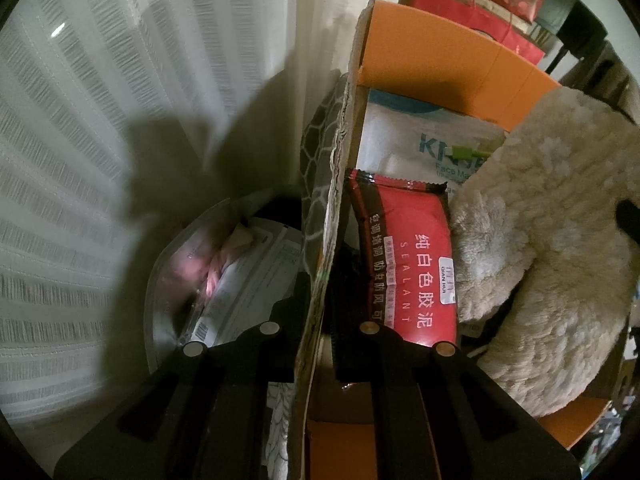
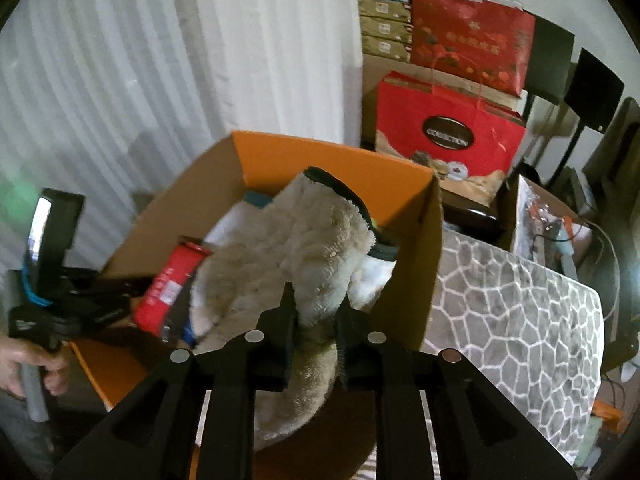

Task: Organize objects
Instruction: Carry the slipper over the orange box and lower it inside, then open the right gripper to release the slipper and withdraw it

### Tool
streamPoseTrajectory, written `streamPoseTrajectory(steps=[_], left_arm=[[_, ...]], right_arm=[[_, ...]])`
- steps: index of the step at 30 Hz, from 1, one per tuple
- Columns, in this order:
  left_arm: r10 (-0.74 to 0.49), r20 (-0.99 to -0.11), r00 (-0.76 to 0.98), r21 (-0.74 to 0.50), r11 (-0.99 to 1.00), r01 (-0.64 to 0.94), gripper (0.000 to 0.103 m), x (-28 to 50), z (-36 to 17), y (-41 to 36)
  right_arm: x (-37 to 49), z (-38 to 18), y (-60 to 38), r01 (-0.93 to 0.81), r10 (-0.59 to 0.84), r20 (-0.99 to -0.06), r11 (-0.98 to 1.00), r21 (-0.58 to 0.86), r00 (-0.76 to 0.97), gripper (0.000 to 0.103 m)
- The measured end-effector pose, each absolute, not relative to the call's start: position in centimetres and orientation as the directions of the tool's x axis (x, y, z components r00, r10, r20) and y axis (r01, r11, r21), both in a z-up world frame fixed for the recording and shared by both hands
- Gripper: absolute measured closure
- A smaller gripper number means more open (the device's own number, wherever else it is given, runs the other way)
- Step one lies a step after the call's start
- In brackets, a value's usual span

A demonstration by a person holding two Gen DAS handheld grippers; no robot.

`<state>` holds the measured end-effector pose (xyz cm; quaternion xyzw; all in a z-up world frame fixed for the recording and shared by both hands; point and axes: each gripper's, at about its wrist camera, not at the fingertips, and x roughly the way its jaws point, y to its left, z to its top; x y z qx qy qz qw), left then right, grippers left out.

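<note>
The box wall (image 1: 320,280) is clamped by the left tongs (image 1: 316,296). The fleece slipper (image 2: 288,264) is pinched by the right tongs (image 2: 314,304), above the orange box (image 2: 340,160).

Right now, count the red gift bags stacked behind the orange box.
2. One red gift bag stands just behind the orange box; another red gift bag sits higher, further back. Others may be hidden.

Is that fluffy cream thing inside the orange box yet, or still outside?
Partly in. The fluffy cream thing reaches over the orange box rim, its near end between the right gripper fingers.
</note>
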<state>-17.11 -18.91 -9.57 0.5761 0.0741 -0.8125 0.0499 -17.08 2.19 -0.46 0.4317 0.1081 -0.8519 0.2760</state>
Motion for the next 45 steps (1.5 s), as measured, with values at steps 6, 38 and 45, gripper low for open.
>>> streamPoseTrajectory(steps=[6,38,45], left_arm=[[0.001,-0.944,-0.329,-0.06,-0.984,0.169,0.094,-17.2,-9.6,-18.9],[0.056,-0.839,-0.541,-0.111,-0.991,0.07,0.004,-14.1,-2.3,-13.6],[0.113,-0.816,-0.567,-0.16,-0.987,0.033,0.004,-12.8,-0.8,-11.2]], right_arm=[[-17.6,-1.6,2.9,0.541,-0.318,-0.806,-0.841,-0.004,-0.499,0.057],[-14.6,1.3,13.2,0.407,-0.32,-0.736,-0.911,0.066,-0.597,0.001],[-13.1,2.0,16.0,0.353,-0.288,-0.727,-0.933,0.067,-0.624,0.001]])
